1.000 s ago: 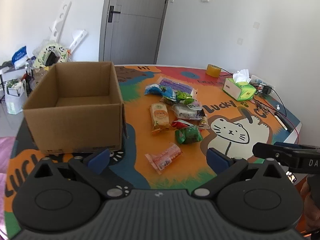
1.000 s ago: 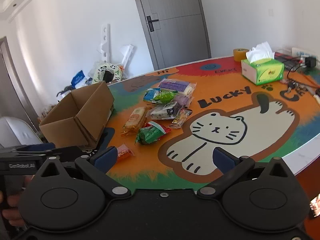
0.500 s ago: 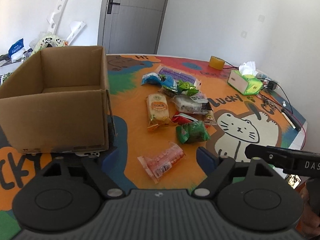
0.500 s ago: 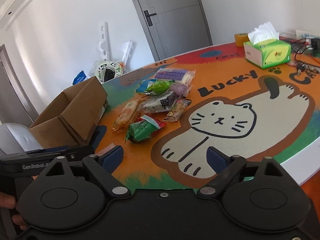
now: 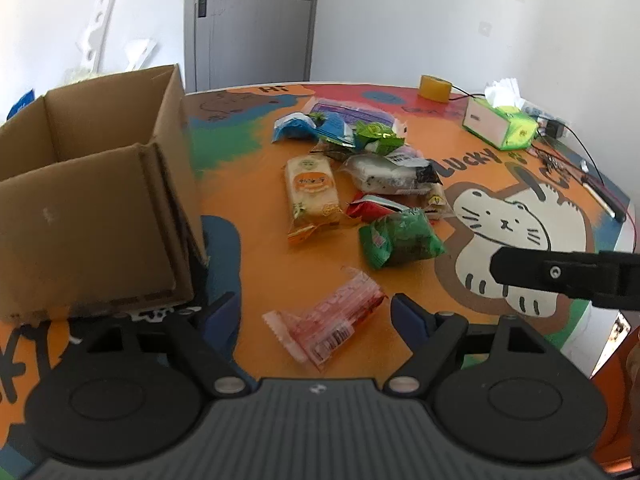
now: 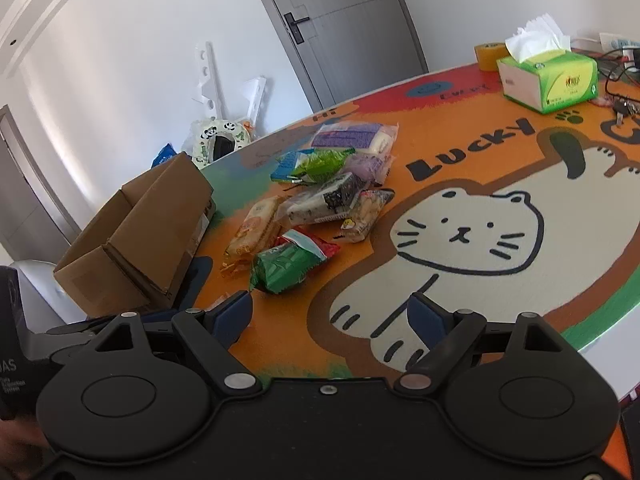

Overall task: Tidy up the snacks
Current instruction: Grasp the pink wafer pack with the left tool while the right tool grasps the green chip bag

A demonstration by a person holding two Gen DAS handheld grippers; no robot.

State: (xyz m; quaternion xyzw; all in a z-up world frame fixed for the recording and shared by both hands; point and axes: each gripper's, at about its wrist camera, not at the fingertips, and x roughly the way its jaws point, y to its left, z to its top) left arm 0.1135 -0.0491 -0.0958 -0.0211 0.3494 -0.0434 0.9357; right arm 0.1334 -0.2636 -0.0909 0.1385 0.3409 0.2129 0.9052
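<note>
An open cardboard box (image 5: 100, 216) stands at the table's left. Loose snack packets lie beside it: a pink one (image 5: 332, 324) nearest me, a green one (image 5: 400, 240), an orange biscuit pack (image 5: 312, 196), and white, blue and purple ones behind. My left gripper (image 5: 312, 312) is open, and the pink packet lies on the table between its blue fingertips, untouched. My right gripper (image 6: 330, 312) is open with nothing in it, over the cat picture and just right of the green packet (image 6: 288, 264). The box (image 6: 140, 248) appears at the left of the right wrist view.
A green tissue box (image 6: 552, 80), a yellow tape roll (image 5: 434, 88) and cables with keys (image 5: 560, 160) sit at the far right. The table's right edge (image 5: 616, 320) is close to my right gripper's body (image 5: 560, 276). A grey door and clutter stand behind.
Both grippers have come down and forward toward the table, and their jaws have narrowed somewhat. The pink packet now lies between the left fingertips, and the box looms larger.
</note>
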